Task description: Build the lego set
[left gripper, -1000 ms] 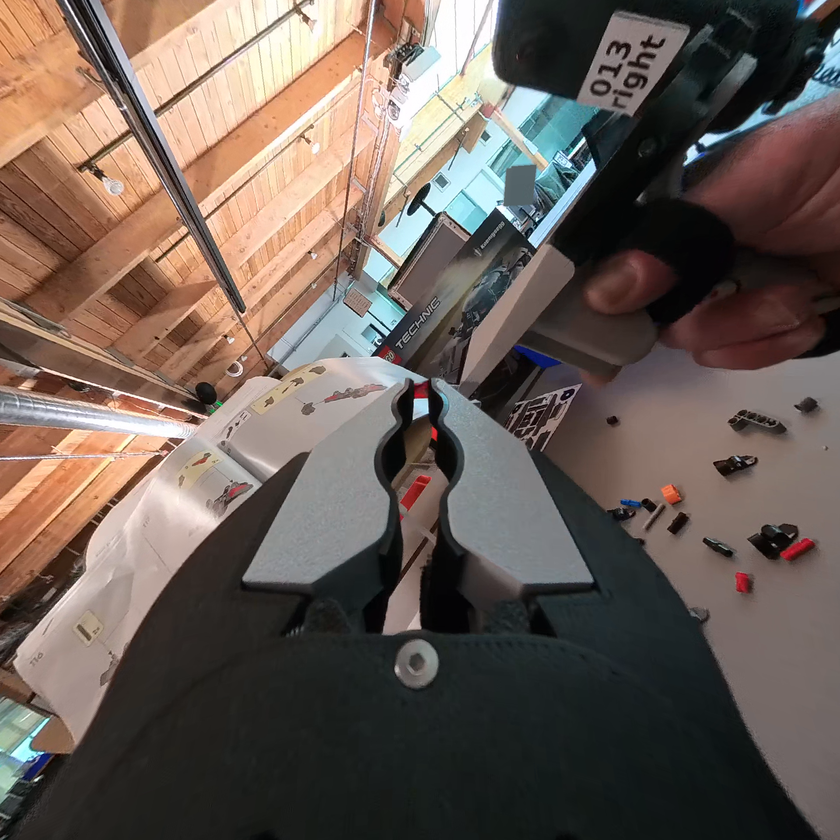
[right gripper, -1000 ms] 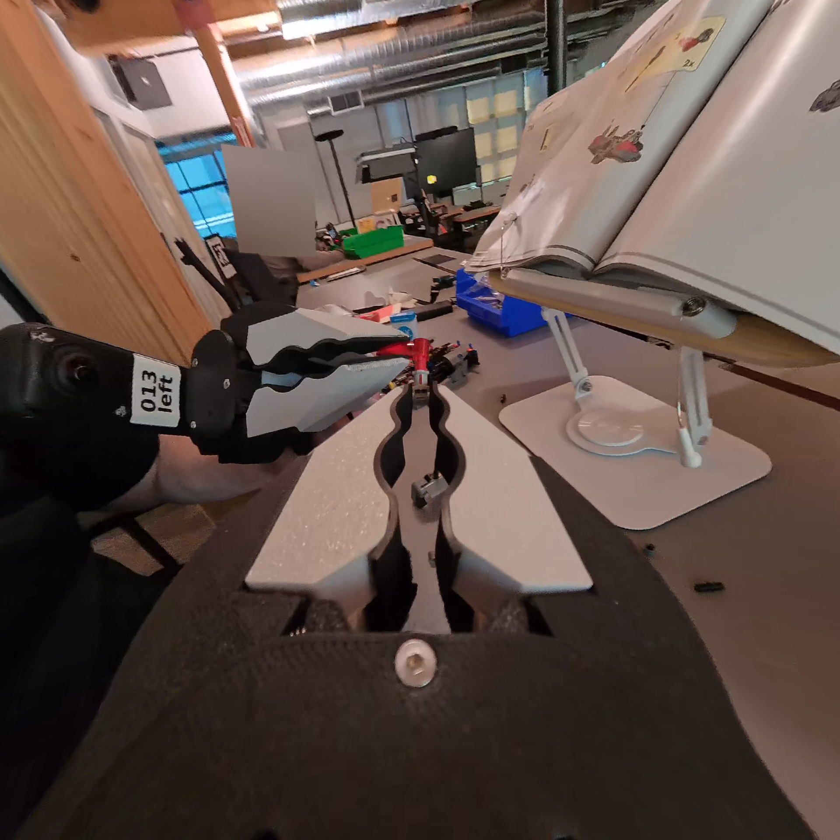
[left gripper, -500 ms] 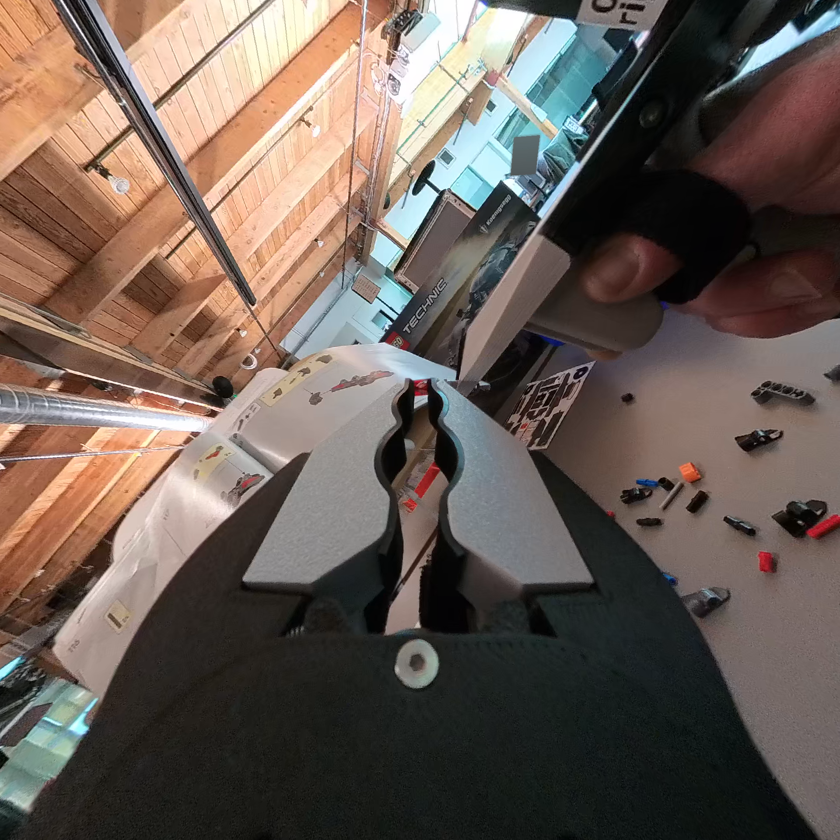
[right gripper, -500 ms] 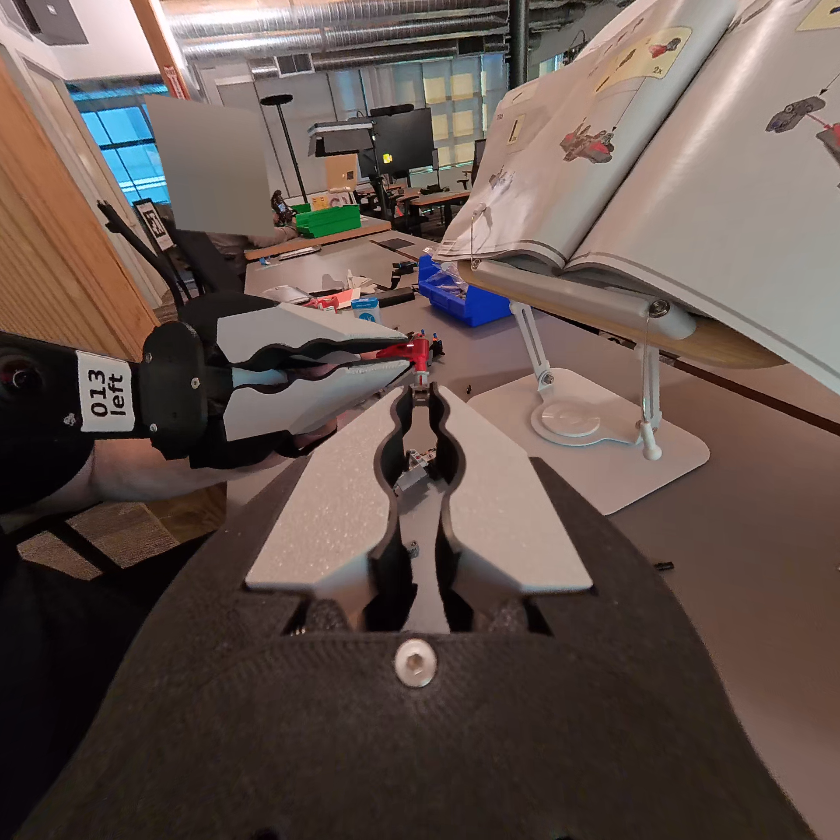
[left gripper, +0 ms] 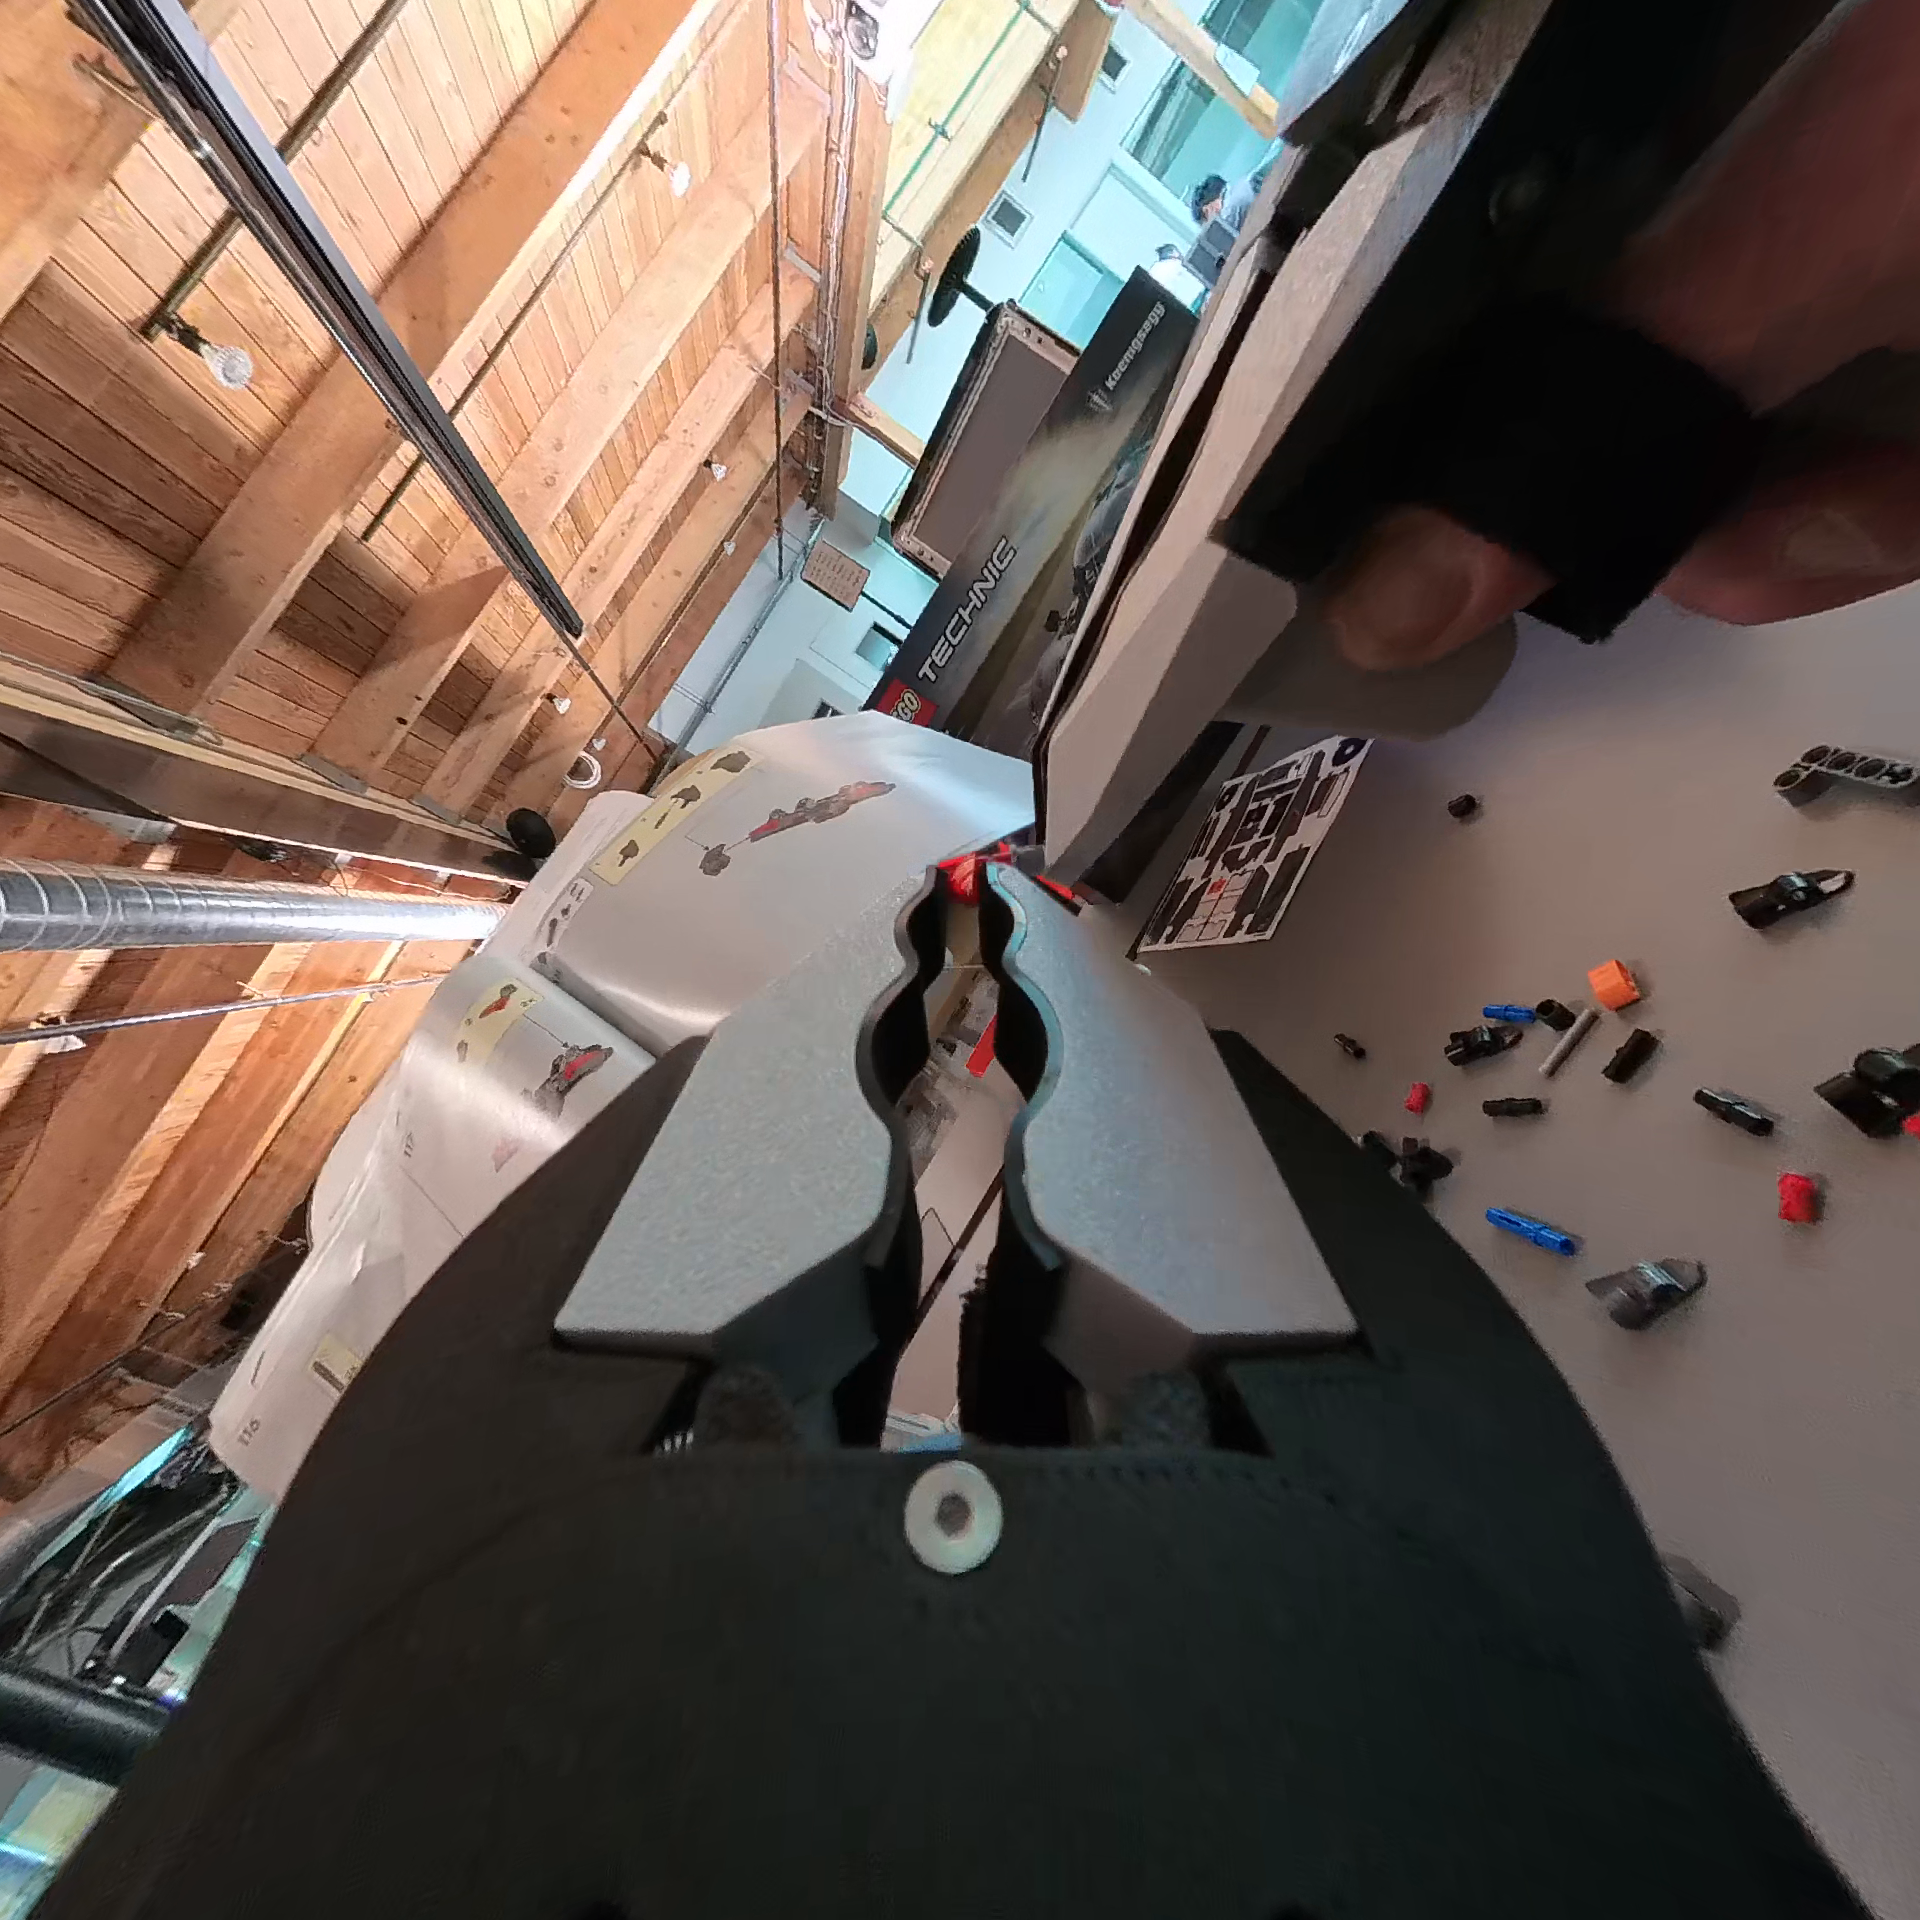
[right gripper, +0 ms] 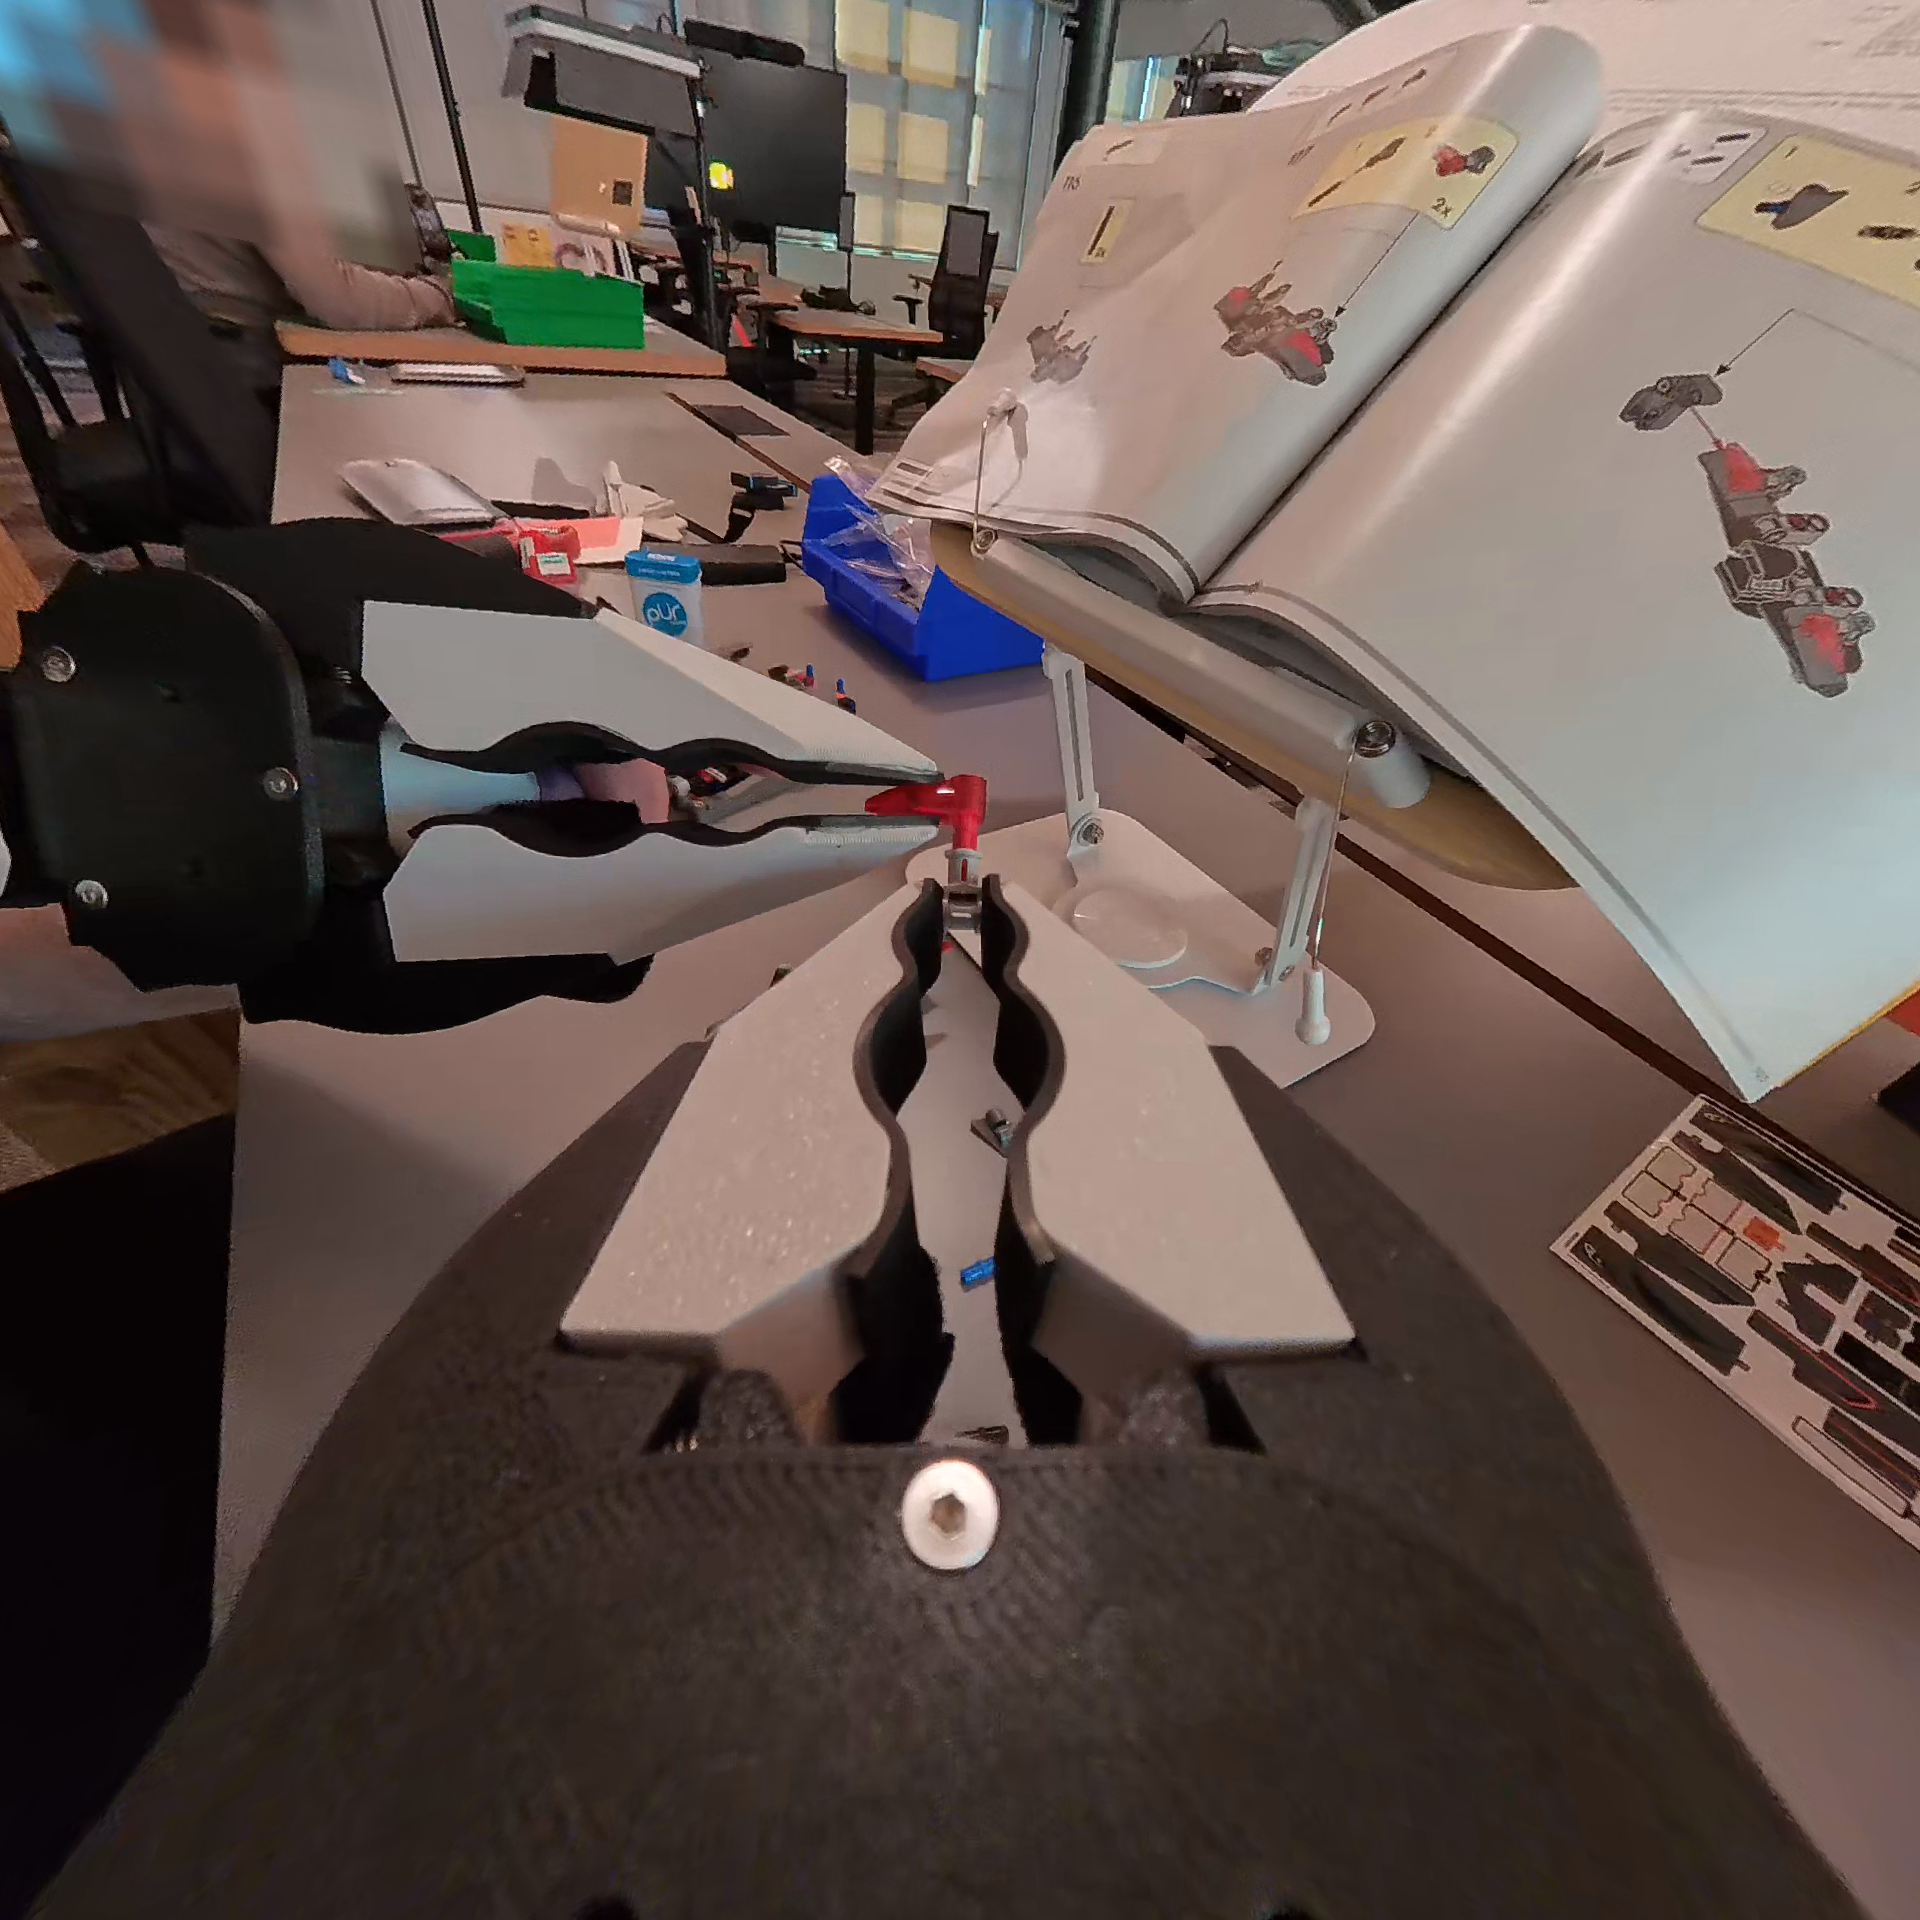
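Grippers: left (right gripper: 940, 808) pinching one red piece (right gripper: 930, 802); right (right gripper: 964, 902) clamped on one grey pin (right gripper: 962, 891), touching red piece.

a grey table (right gripper: 540, 436) carries a blue bin (right gripper: 914, 623) holding clear bags, a small blue-lidded tub (right gripper: 665, 603) and green boxes (right gripper: 551, 301). dark monitors (right gripper: 769, 156) stand beyond, under a wooden plank ceiling (left gripper: 312, 520).

Open-plan office: desks (right gripper: 499, 353), monitor (right gripper: 769, 145), chairs (right gripper: 961, 281).
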`<move>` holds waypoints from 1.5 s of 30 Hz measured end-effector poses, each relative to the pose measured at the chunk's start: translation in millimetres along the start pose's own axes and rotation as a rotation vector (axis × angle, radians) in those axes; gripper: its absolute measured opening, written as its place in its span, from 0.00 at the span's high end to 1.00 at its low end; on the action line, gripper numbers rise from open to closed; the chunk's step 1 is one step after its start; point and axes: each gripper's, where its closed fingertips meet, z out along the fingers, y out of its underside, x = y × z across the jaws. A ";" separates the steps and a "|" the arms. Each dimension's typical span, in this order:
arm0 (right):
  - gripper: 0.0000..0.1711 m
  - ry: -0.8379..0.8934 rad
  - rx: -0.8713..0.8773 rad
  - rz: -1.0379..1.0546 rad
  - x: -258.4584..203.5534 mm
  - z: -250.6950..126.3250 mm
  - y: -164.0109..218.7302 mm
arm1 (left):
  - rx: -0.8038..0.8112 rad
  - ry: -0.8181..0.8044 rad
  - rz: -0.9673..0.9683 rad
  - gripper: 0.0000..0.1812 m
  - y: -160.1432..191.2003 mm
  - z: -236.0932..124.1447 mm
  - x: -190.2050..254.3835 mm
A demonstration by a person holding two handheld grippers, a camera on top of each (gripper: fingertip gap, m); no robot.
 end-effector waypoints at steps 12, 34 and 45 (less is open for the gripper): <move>0.98 -0.073 0.006 0.140 1.3 5.8 9.8 | -0.010 0.012 -0.002 0.99 6.3 2.2 7.0; 0.98 -0.134 -0.044 0.176 -3.2 13.5 23.8 | -0.036 0.102 0.050 0.98 20.1 -3.2 16.4; 0.98 -0.158 -0.062 0.204 -3.4 16.6 28.9 | -0.053 0.155 0.175 0.98 24.4 -3.0 19.8</move>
